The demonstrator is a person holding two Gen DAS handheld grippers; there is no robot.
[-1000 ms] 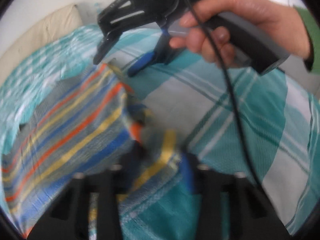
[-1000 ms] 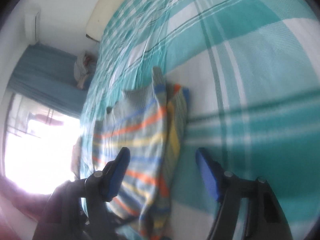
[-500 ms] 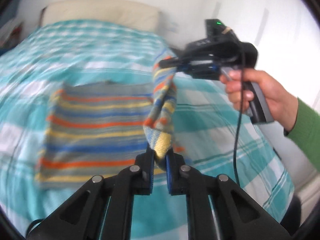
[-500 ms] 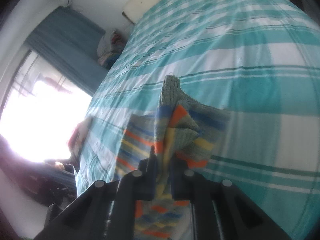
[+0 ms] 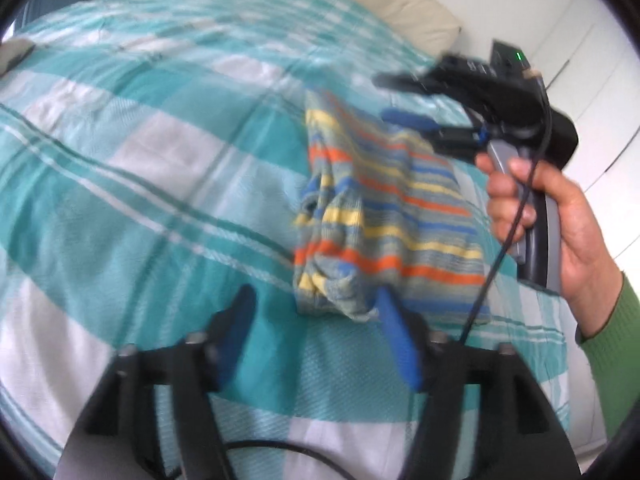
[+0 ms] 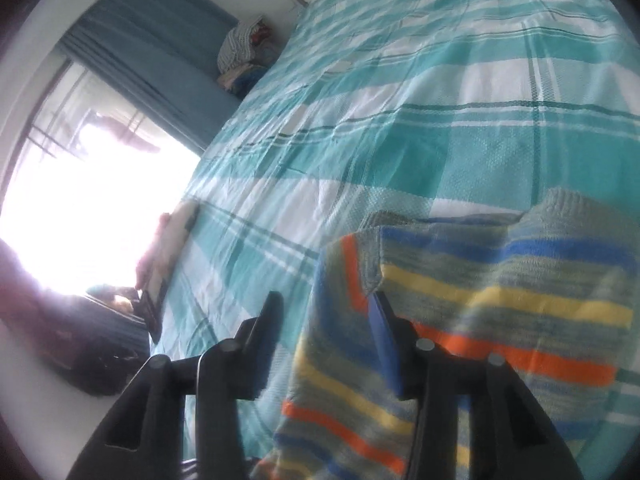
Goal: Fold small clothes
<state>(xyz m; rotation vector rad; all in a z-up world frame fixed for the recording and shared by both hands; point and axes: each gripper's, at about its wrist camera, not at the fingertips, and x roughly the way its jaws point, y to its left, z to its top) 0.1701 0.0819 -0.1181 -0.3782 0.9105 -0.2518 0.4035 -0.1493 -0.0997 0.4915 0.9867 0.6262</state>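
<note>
A small knitted garment (image 5: 384, 220) with orange, yellow and blue stripes lies folded on the teal plaid bed sheet (image 5: 140, 200). My left gripper (image 5: 316, 320) hovers at its near edge, jaws opening. The garment's near corner sits just at the fingertips, and no pad presses on it. In the left wrist view my right gripper (image 5: 380, 96) is at the garment's far edge, held by a hand (image 5: 560, 220) in a green sleeve. In the right wrist view the right gripper (image 6: 326, 320) is opening over the garment's (image 6: 500, 300) edge; the cloth lies loose between and under its fingers.
A cream pillow (image 5: 416, 20) lies at the head of the bed, with a white wall behind it. A bright window (image 6: 80, 200) and blue curtain (image 6: 160, 40) flank the bed. A pile of clothes (image 6: 244, 56) sits by the curtain. Another folded item (image 6: 172, 240) rests at the bed's edge.
Half a second ago both grippers were shut on a lifted edge of the garment. Now that edge is folded over and lying flat, and both grippers have let go and opened.
</note>
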